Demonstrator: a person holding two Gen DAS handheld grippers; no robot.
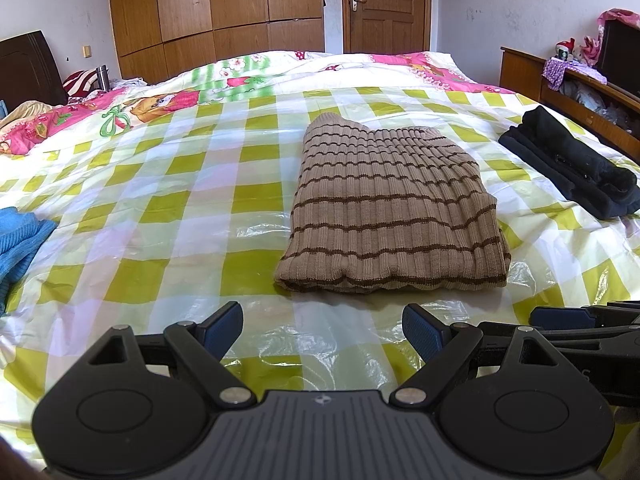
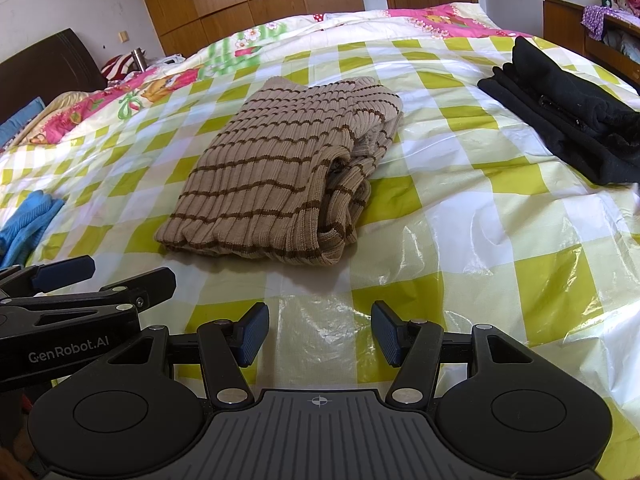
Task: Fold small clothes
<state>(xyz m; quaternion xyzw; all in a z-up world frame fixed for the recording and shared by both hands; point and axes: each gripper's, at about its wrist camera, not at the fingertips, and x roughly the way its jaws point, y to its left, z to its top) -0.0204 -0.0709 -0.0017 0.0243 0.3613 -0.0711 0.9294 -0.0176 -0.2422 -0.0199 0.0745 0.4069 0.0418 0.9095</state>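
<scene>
From my left wrist camera I see the folded tan striped sweater lying flat on the bed, on a green-and-white checked plastic sheet, just ahead of the left gripper. A folded black garment sits well apart to the right near the bed's edge, and a blue knit piece lies at the far left. Behind the bed stand a wooden wardrobe and a door; a low wooden cabinet is at the right. Nothing lies between my jaws and the sweater. The left jaws are spread wide and hold nothing, poised over bare sheet. From my right wrist camera the sweater sits ahead and left of the right gripper, and here I can see its layered folded edge on the right side, which the left view hides. The black garment is at the upper right, the blue piece at the left. The left gripper's body shows side-on at the left, close beside mine. The right jaws are parted wide too, gripping nothing and touching no cloth.
</scene>
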